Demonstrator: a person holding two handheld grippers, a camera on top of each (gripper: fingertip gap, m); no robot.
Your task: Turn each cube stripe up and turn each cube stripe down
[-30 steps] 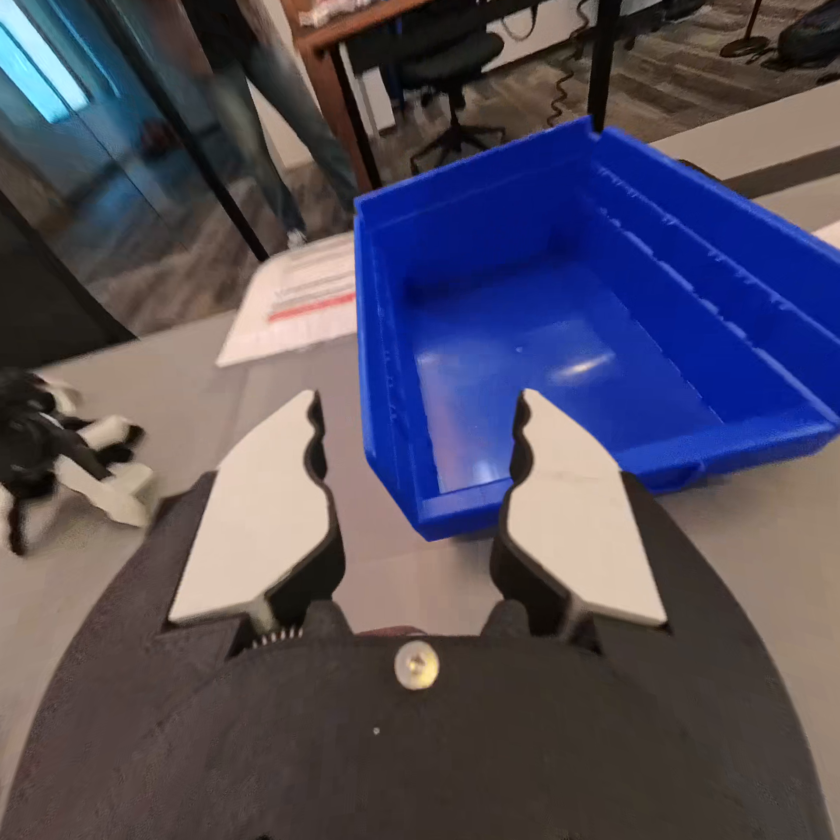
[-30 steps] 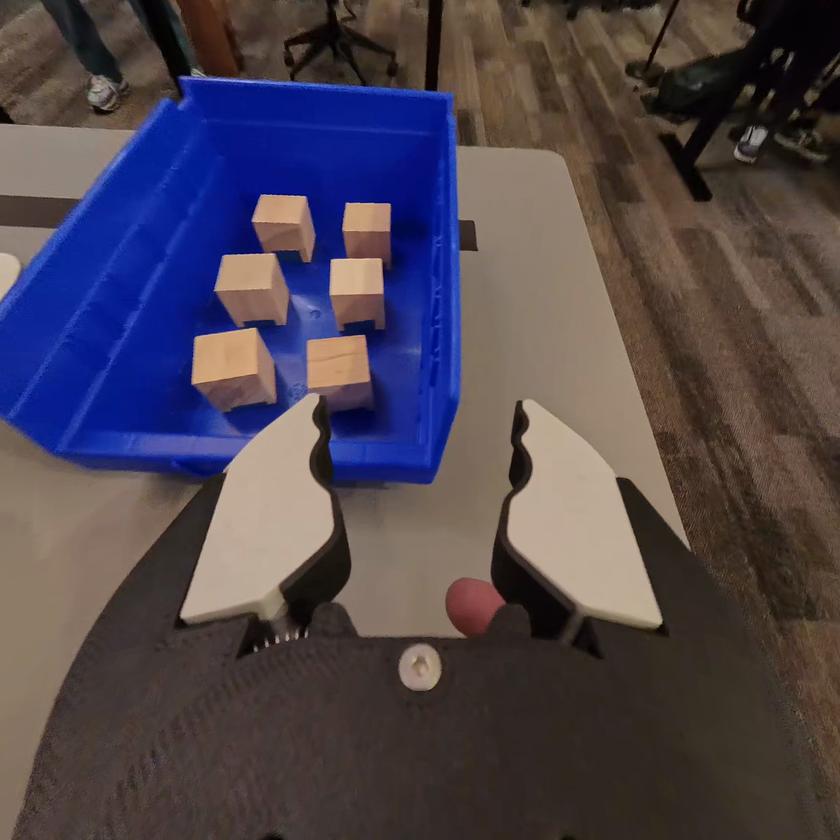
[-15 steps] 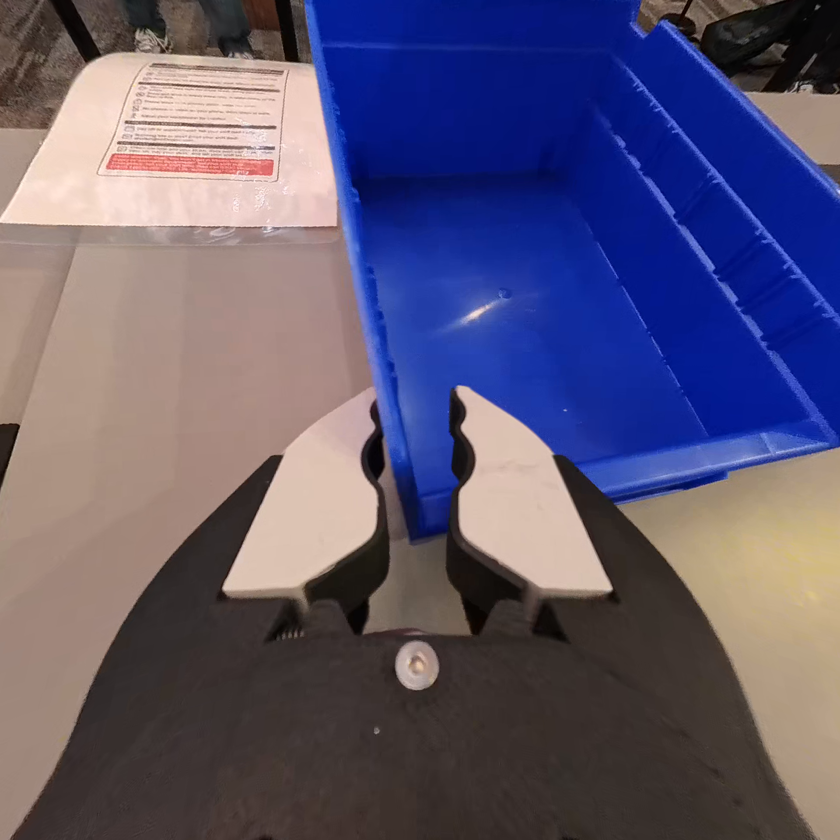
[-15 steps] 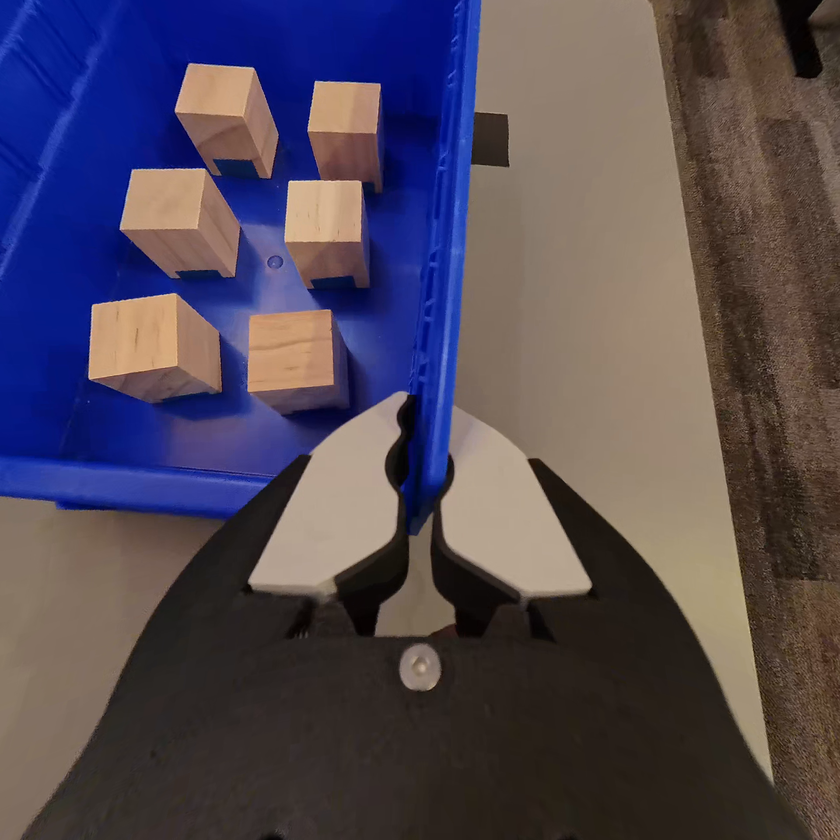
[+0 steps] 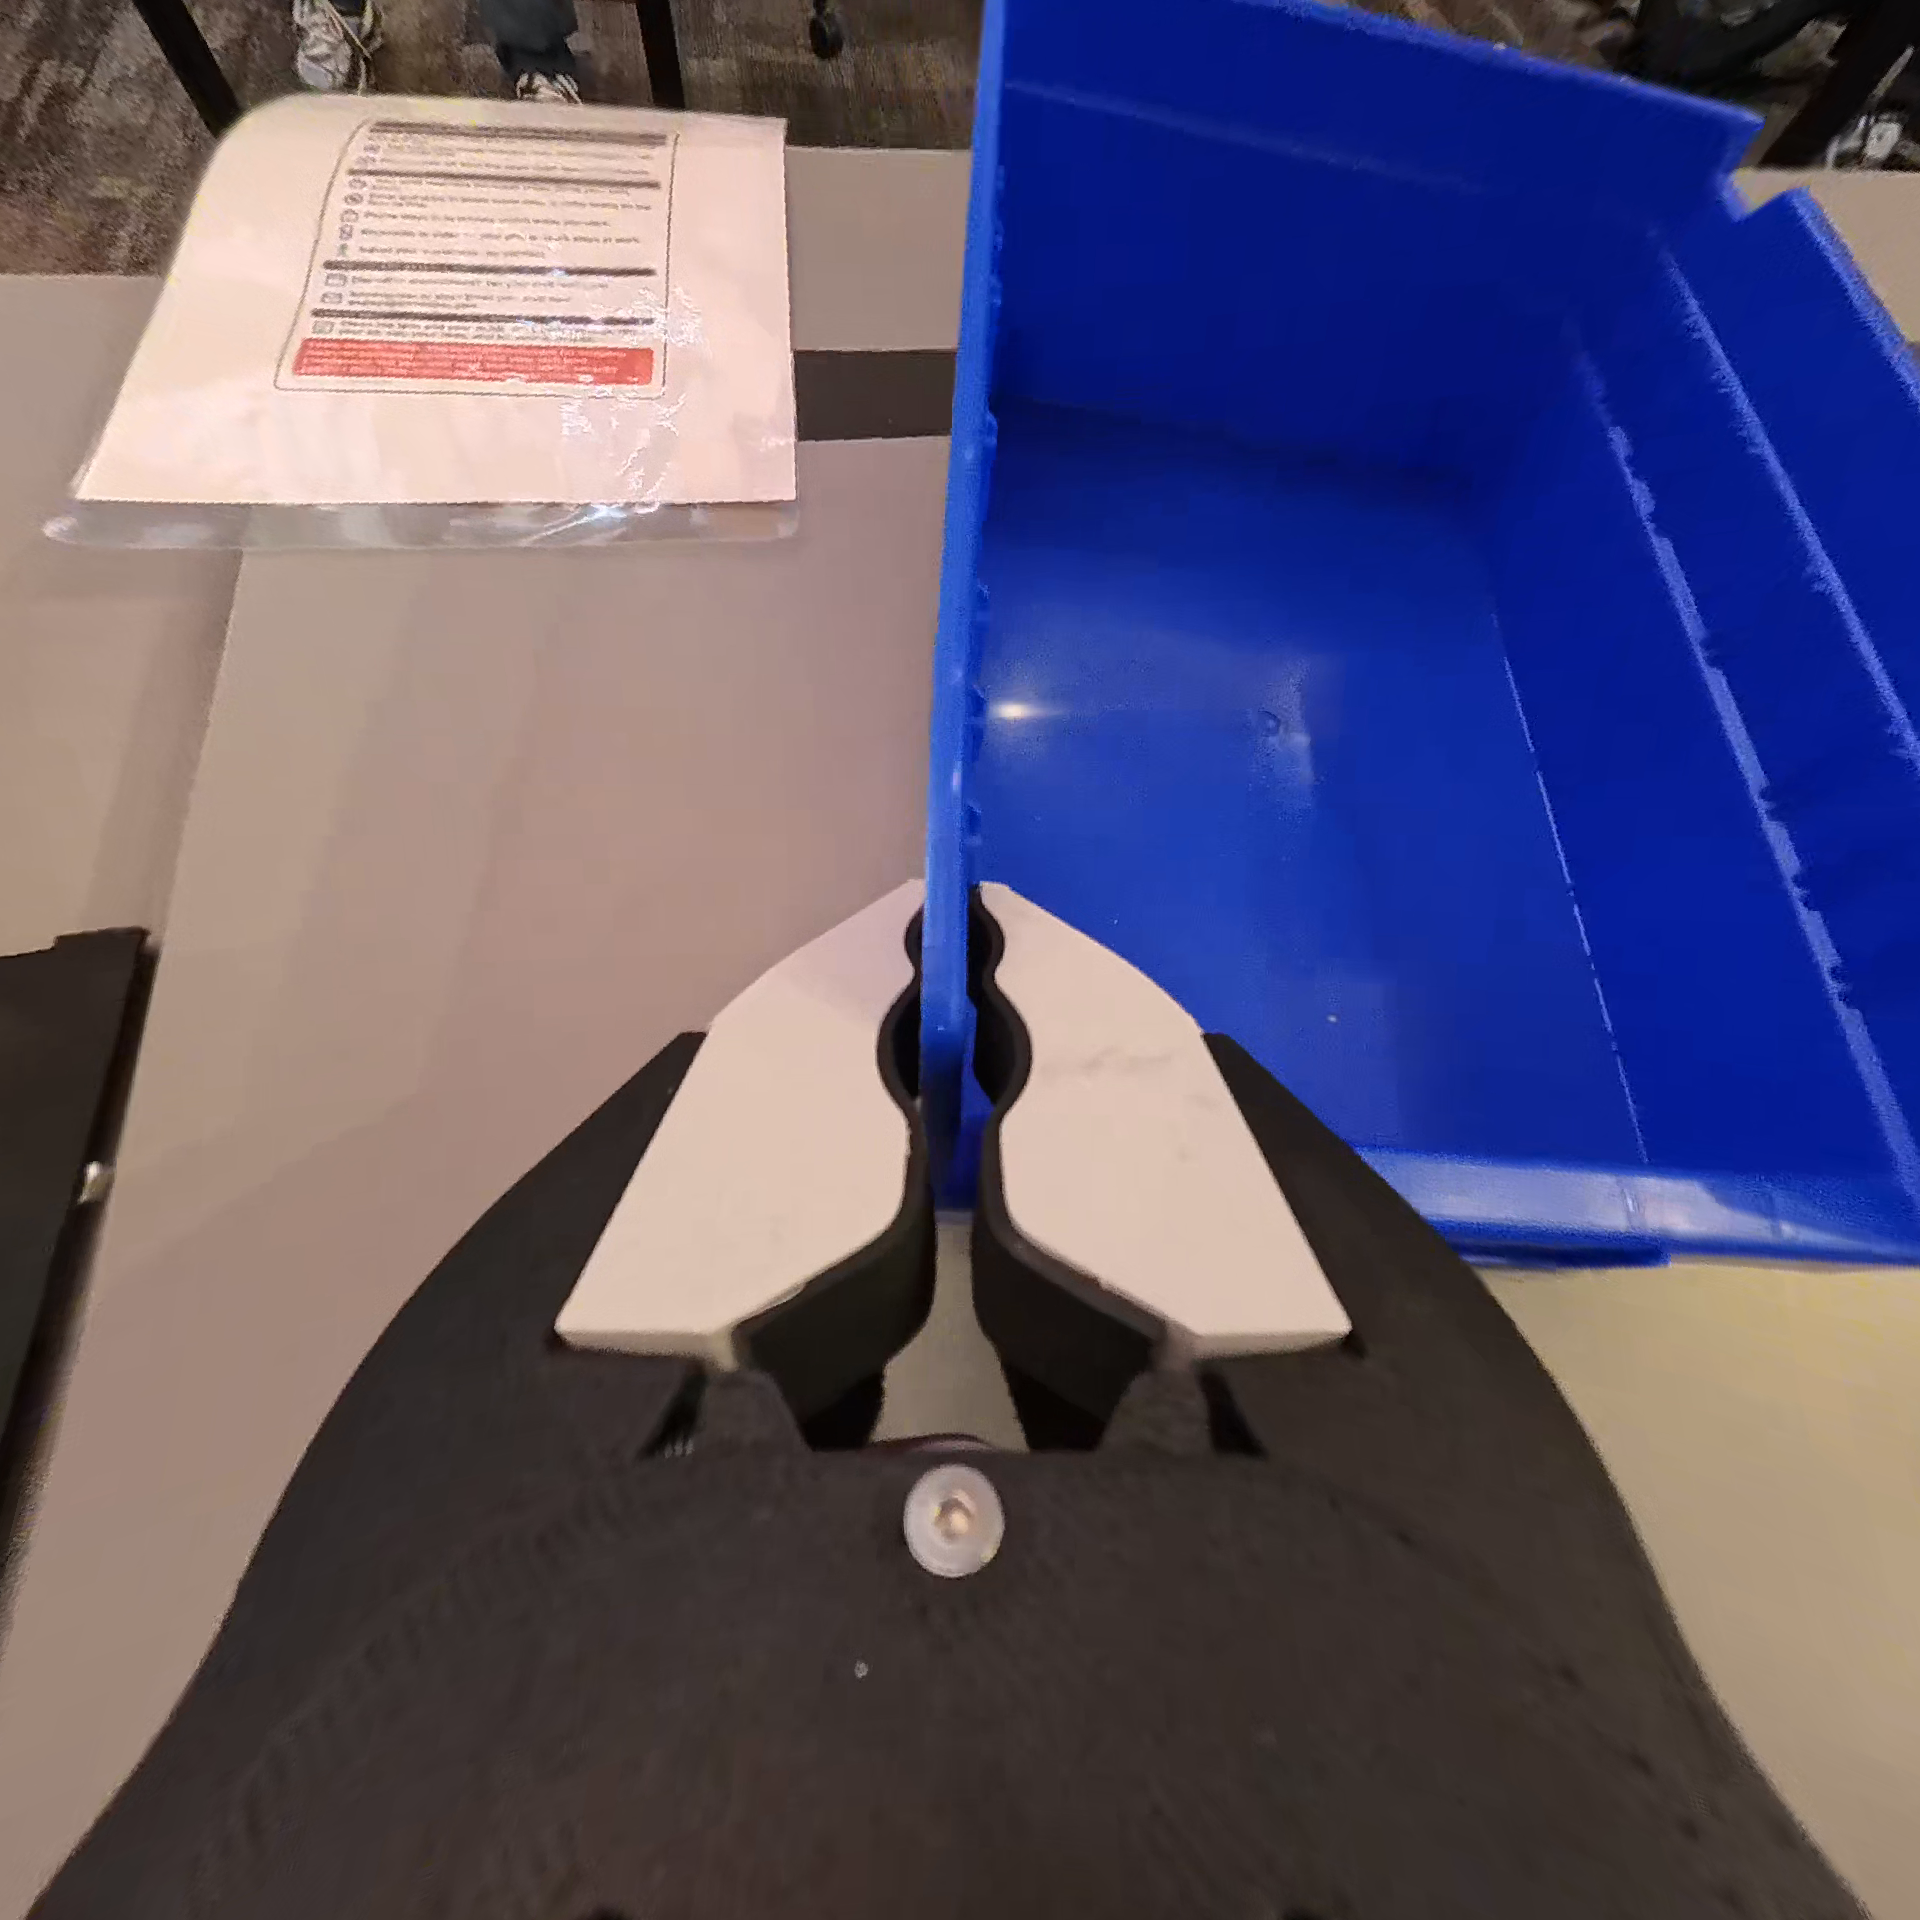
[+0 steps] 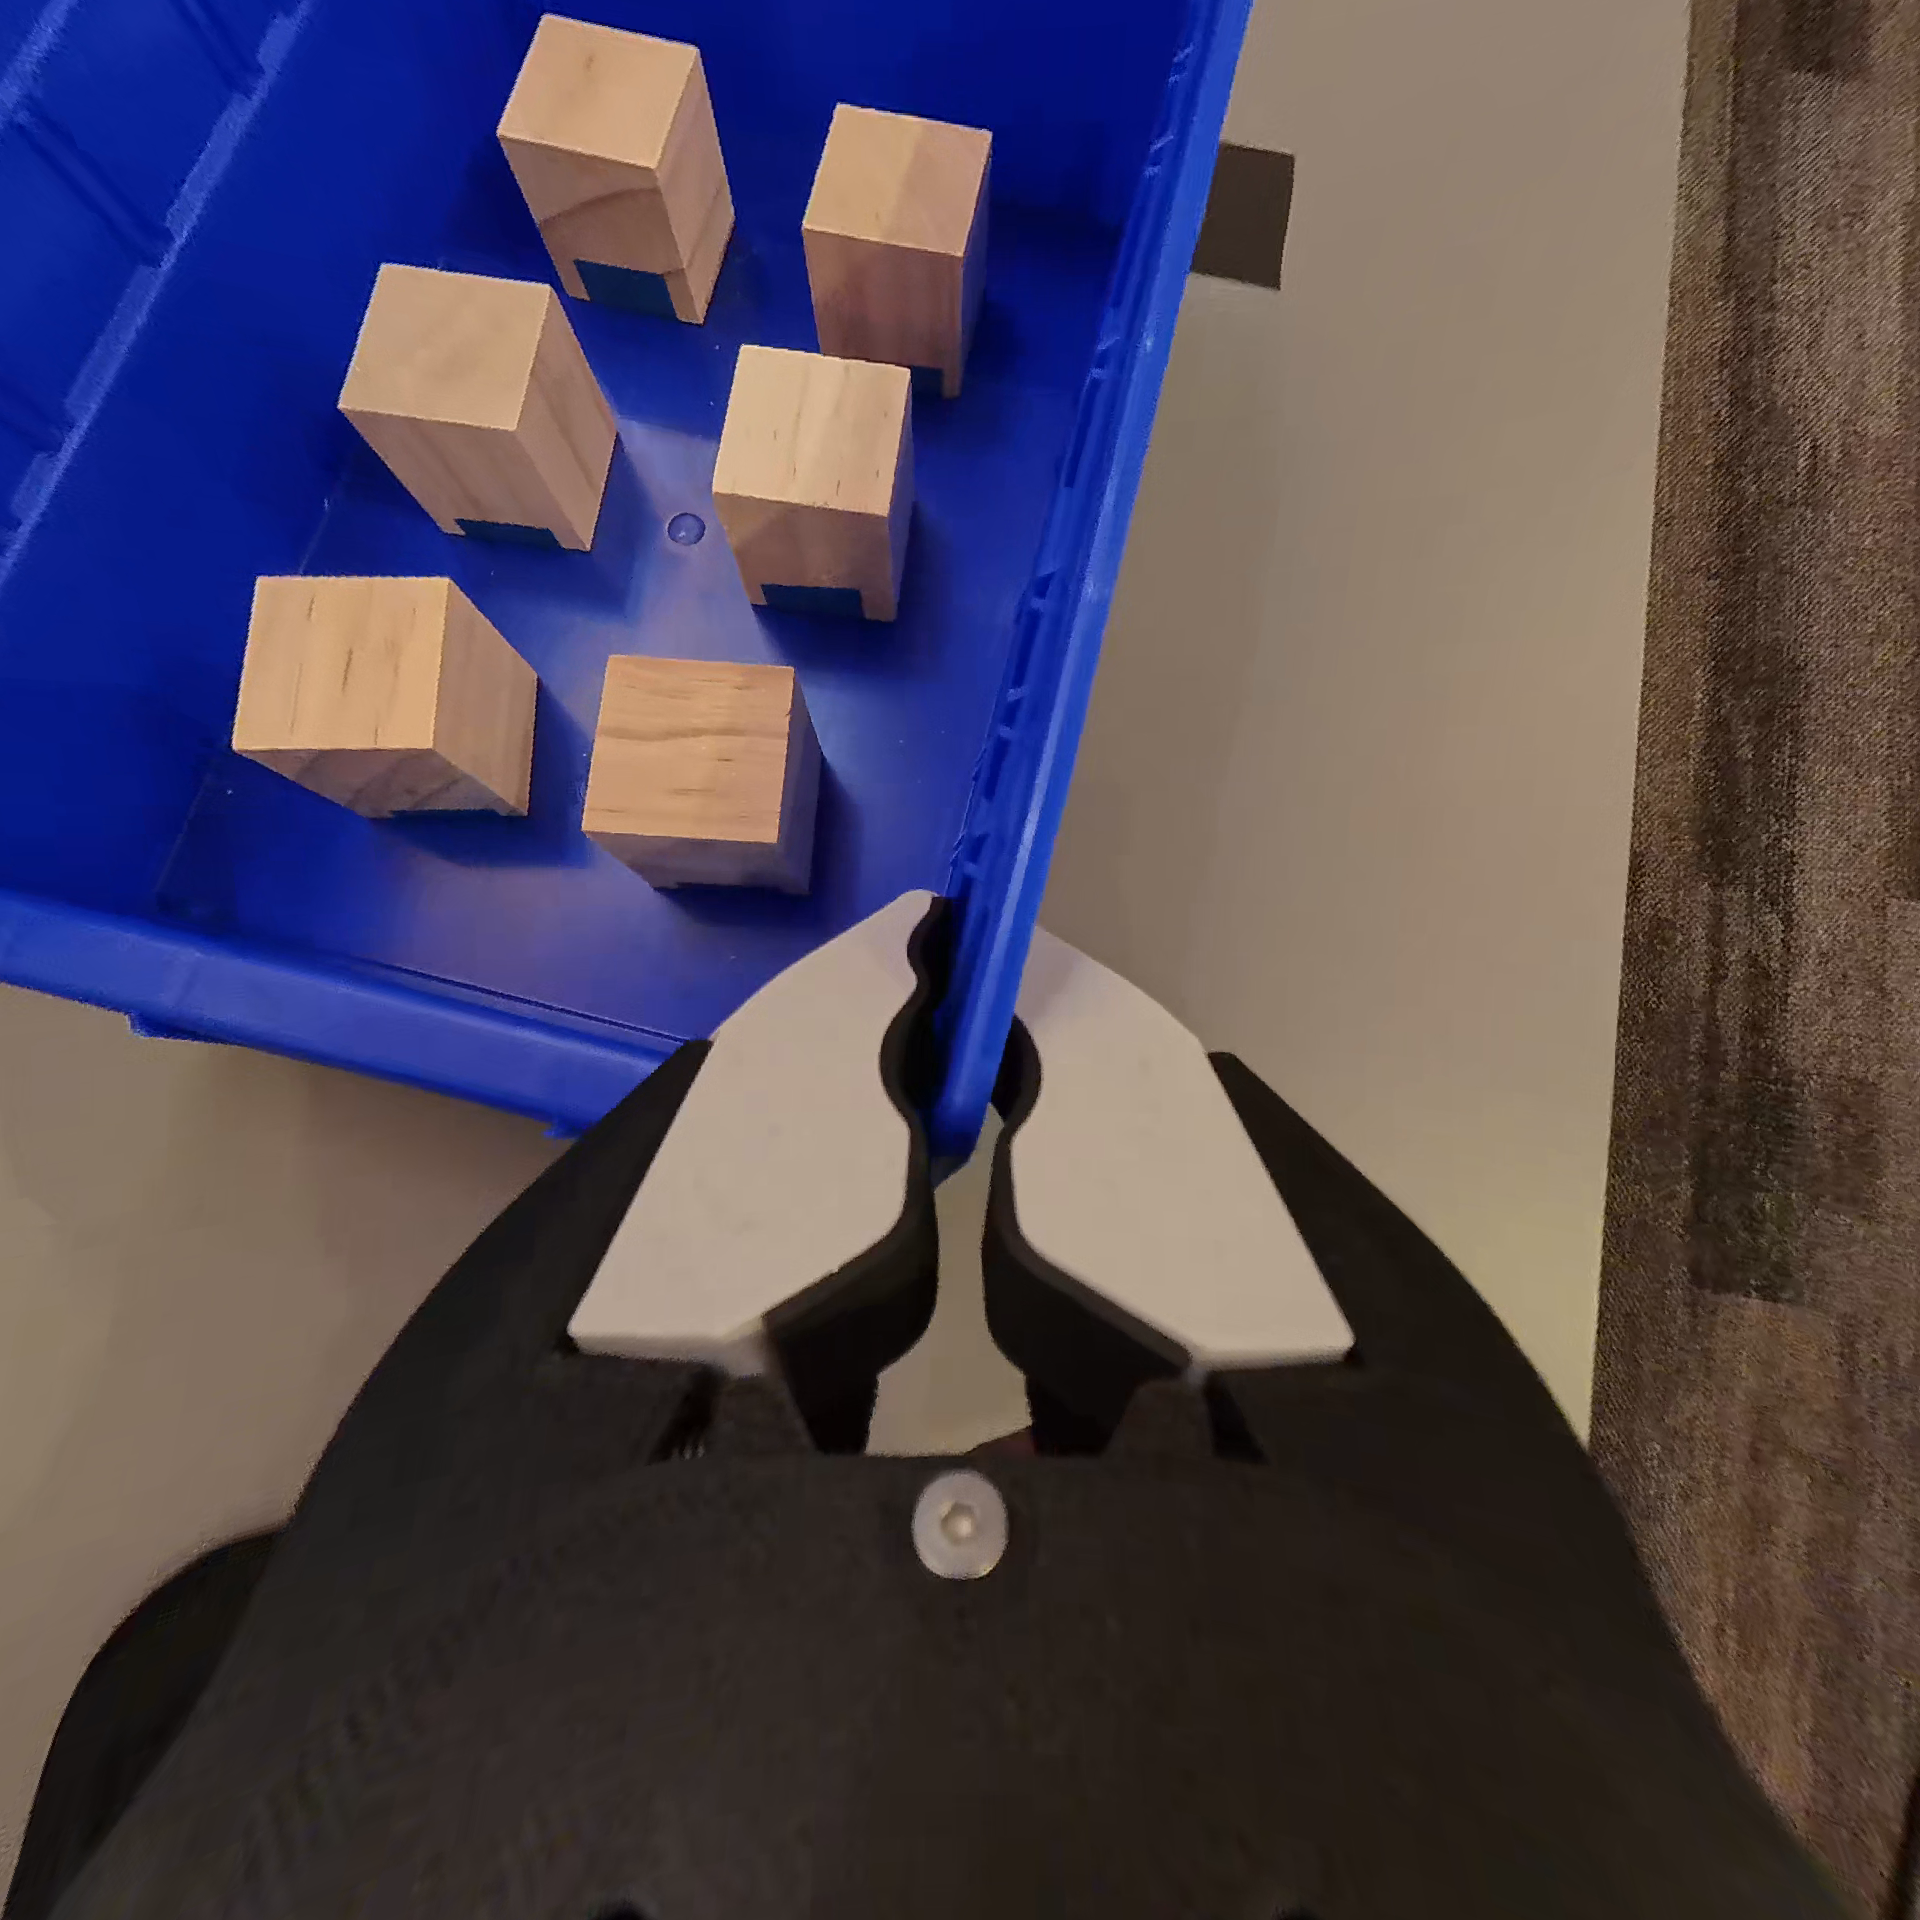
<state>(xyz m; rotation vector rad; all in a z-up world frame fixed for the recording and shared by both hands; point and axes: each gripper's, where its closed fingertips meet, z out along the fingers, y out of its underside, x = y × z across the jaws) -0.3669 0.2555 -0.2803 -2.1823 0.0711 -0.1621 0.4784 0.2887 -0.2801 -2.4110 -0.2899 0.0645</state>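
blue bin [image 6: 1049, 665] – tan cubes [image 6: 696, 758] (blue stripes)

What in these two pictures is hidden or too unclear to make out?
- Left wrist view: no wooden blocks show in the blue bin; its right part runs past the picture's edge.
- Right wrist view: the undersides of the six blocks rest on the bin floor, so any stripes there are hidden.
- Right wrist view: the right gripper body covers the bin's near corner.
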